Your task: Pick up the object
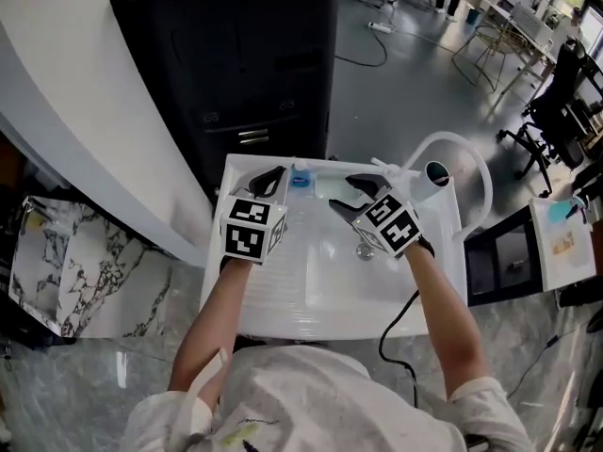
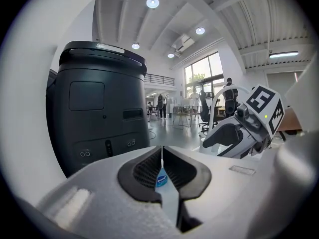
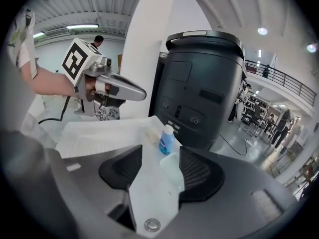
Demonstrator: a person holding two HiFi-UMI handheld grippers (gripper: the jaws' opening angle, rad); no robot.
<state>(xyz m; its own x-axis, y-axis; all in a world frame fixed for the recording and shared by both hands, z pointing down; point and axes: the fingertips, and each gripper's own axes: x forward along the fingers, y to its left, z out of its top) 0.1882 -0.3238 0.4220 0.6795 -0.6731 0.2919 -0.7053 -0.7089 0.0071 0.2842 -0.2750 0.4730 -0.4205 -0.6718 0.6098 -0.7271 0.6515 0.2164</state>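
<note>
A small blue bottle [image 1: 300, 179] with a white cap stands upright on the back rim of the white sink [image 1: 283, 299]. My left gripper [image 1: 275, 177] hovers just left of it, jaws shut with nothing in them. In the left gripper view the bottle [image 2: 161, 180] shows through the thin slit below the closed left gripper [image 2: 162, 151]. My right gripper [image 1: 344, 194] is over the basin to the bottle's right, open and empty. In the right gripper view the bottle [image 3: 166, 139] stands a short way ahead of the right gripper [image 3: 160, 152], in line with the gap between its jaws.
A tall black machine [image 1: 254, 64] stands right behind the sink. A white curved spout fixture [image 1: 443, 158] sits at the sink's back right corner. The drain [image 1: 366, 250] lies in the basin. A marble slab [image 1: 75, 262] lies at the left, and a black cable [image 1: 396, 328] hangs at the front.
</note>
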